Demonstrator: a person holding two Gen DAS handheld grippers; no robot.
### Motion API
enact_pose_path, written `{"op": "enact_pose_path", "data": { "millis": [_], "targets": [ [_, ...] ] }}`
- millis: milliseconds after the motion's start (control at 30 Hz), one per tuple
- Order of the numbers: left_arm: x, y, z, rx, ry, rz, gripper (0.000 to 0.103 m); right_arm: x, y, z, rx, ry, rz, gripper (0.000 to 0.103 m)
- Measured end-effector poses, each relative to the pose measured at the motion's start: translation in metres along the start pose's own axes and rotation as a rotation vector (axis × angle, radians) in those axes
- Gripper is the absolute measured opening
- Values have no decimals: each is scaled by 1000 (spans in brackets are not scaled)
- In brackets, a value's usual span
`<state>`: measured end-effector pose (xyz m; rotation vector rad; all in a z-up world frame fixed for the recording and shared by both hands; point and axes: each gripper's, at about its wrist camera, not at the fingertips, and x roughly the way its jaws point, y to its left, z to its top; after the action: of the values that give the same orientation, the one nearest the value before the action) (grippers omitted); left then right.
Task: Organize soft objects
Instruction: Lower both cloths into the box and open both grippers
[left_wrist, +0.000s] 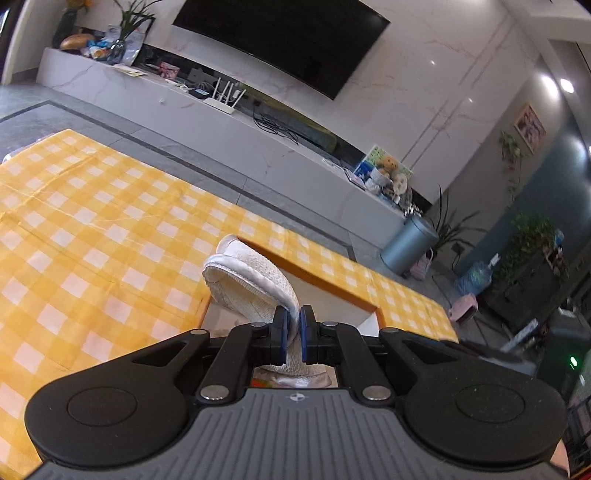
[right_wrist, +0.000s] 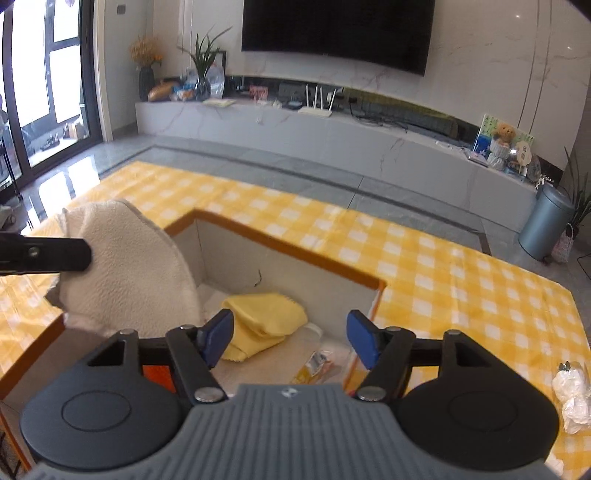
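Over the open box at frame centre, the left gripper pinches a white slipper, probably ready to drop it beside the yellow cloth inside. Lower down, the right gripper gapes wide and empty, keeping clear.

Bright daylight from the window, floor glare, fisheye-warped edges.

The supporting surface is a table covered by a yellow-and-white checked tablecloth. An open box with orange-edged flaps and pale inner walls stands on the cloth. A crumpled piece of clear plastic wrap lies on the cloth, well apart from the box.
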<state>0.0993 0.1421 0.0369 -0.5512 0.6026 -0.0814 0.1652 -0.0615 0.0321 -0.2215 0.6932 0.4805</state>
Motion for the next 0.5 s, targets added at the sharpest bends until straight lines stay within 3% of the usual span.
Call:
{"op": "enact_pose_path", "data": {
  "millis": [233,400,500],
  "targets": [
    [25,-15,19,-19,-78,-30,7,-28,-15,-6,31,-47,17,68],
    [72,-13,-2,27,9,161,7,-33,-19,-10,40,-55,21,68],
    [93,-9,-15,31,131,190,8,-33,-19,-14,46,-55,24,68]
  ]
}}
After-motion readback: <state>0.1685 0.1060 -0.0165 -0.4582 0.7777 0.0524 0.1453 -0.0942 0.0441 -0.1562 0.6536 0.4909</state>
